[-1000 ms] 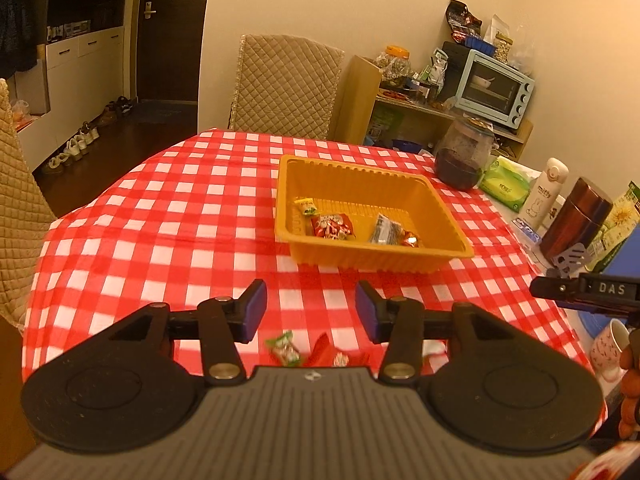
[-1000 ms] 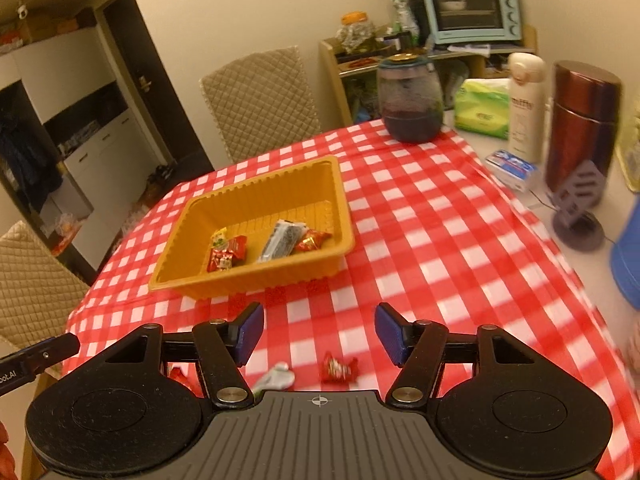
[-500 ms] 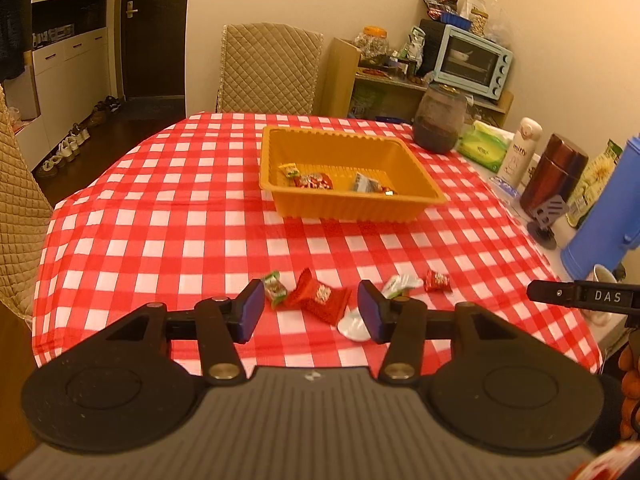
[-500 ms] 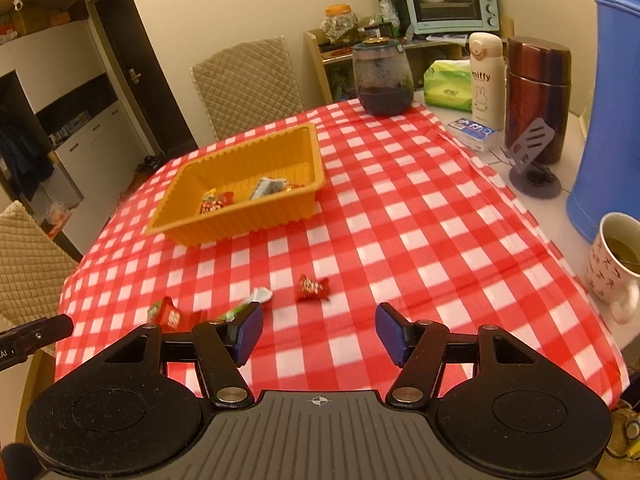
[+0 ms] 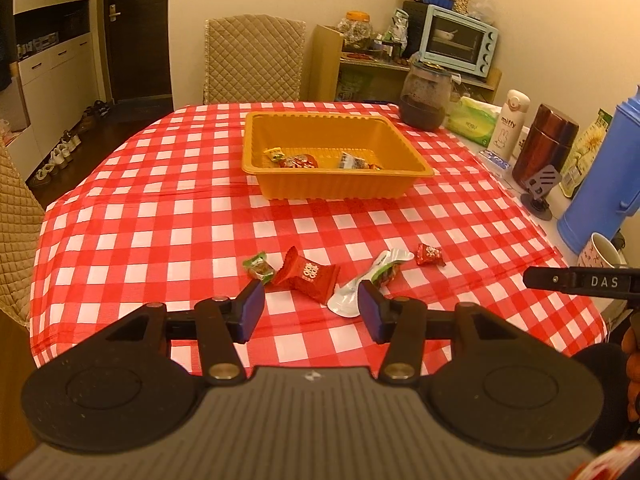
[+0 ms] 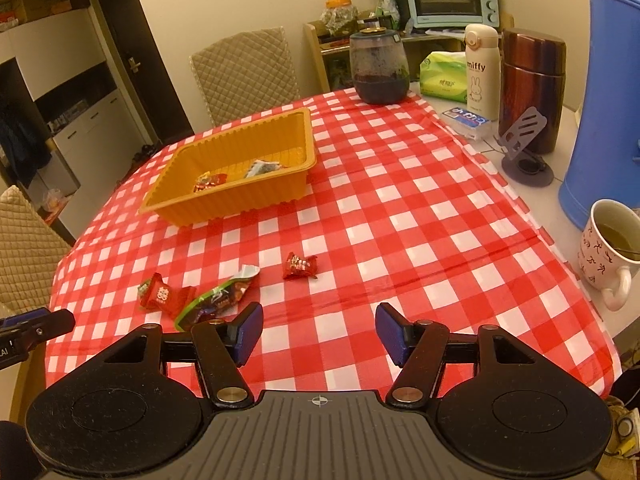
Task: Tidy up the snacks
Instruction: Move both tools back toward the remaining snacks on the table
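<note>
the left gripper [image 5: 310,305] tilts downward, its blue-padded jaws parted with nothing between them. the right gripper [image 6: 318,333] tilts downward likewise, its jaws set wider and empty too. each tool's black tip shows at the edge of the other's view: the right at the left's right side, the left at the right's left side.

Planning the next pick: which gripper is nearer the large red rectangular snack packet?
Left gripper: packet lies just ahead of its open jaws. Right gripper sits off to the packet's right.
</note>
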Demonstrator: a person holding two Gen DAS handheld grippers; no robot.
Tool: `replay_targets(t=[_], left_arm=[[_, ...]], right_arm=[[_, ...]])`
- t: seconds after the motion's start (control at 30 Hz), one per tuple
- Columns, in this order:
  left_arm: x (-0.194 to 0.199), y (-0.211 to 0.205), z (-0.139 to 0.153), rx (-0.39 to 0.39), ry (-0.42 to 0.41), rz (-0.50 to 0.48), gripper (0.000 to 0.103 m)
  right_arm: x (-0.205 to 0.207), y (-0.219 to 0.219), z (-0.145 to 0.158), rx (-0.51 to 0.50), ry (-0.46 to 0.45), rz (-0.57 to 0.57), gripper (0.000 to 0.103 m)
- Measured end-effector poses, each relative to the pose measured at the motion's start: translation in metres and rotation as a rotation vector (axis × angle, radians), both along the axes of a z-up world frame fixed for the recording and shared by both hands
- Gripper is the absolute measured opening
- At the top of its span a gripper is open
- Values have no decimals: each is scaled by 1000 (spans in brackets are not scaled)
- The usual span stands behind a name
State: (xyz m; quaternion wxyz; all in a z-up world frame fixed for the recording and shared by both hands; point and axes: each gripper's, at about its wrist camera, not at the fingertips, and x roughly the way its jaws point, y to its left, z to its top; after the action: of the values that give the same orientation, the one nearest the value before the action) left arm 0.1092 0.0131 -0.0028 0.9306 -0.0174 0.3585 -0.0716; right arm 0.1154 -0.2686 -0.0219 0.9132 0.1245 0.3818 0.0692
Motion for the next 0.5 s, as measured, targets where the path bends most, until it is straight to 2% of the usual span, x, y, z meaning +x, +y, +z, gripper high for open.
replay_targets(t=[0.27,0.5], left_arm=[[16,-19,-14,30,26,-83,47],[45,-44,-37,93,56,-192,47]], right_arm=[[17,-3,-15,-6,14,23,62],[36,-1,-31,-8,26,48,62]])
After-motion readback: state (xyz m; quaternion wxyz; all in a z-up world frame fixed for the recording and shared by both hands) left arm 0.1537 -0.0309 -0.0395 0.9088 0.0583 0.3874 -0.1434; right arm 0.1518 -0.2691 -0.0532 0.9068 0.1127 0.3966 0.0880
